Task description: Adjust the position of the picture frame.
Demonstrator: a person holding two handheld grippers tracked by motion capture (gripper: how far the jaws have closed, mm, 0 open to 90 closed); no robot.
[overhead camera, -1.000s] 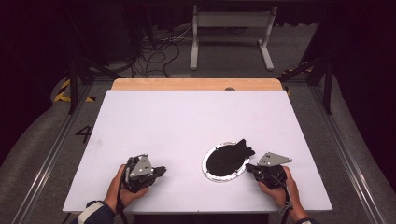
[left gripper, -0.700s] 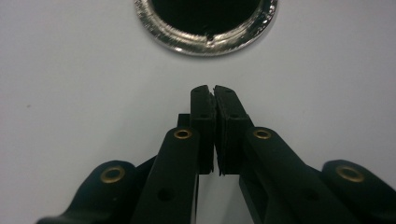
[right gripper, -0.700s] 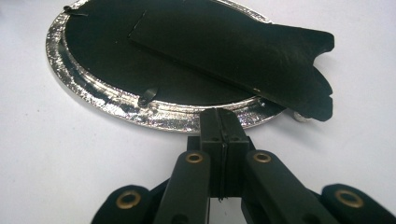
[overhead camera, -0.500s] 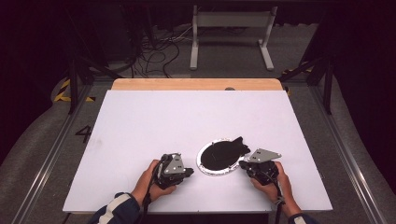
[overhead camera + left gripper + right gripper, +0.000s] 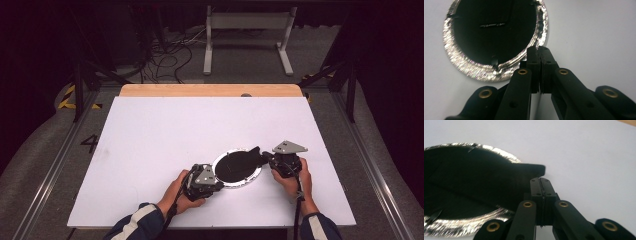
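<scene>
My left gripper (image 5: pixel 216 183) has slid in from the left to the foil pan's (image 5: pixel 256 175) near rim, jaws pressed together, empty. My right gripper (image 5: pixel 266 157), also shut, sits by the black flap (image 5: pixel 251 155) sticking out. Pan's mid-table; I'd say grabbing comes next.

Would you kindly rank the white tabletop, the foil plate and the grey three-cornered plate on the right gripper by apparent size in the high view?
1. White tabletop, by far the largest.
2. Foil plate with its black contents, much smaller.
3. Grey three-cornered plate on the right gripper, the smallest; it sits slightly higher, hence nearer the camera, but the order stays clear.
</scene>
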